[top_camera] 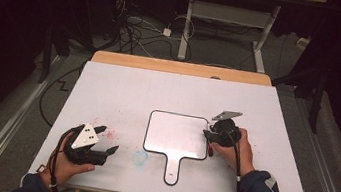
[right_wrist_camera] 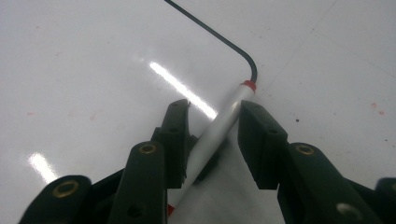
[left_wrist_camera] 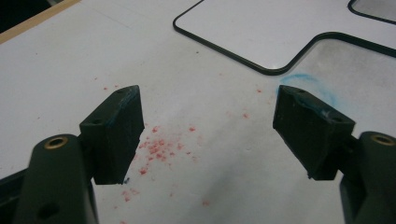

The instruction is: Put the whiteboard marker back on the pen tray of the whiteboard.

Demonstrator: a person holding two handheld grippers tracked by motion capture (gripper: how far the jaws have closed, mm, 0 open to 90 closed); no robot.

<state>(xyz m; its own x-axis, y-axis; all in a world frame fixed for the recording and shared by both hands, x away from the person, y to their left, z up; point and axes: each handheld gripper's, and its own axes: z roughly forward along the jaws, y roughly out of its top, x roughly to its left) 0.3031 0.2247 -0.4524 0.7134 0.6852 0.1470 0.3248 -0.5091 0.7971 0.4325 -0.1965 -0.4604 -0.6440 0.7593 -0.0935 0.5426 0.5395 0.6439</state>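
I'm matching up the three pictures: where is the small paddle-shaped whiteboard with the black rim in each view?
High view: small paddle-shaped whiteboard with the black rim lies at table centre, handle toward the person.
Left gripper view: whiteboard at top right, beyond the open jaws.
Right gripper view: its glossy face is at upper left.
Shared landmark: the board's rounded black rim corner.

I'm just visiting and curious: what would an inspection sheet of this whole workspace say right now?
Surface: white table top, red specks and a blue smear near the left gripper.
Job's things: small handled whiteboard lying flat; marker with red ends at the board's right edge.
Clutter: nothing seen.
Grippers: left gripper open, holding nothing; right gripper straddling the marker, whether it pinches is unclear.
Cables: one trails from each gripper; a tangle on the floor beyond.
Surroundings: dark room, a second table's legs behind.
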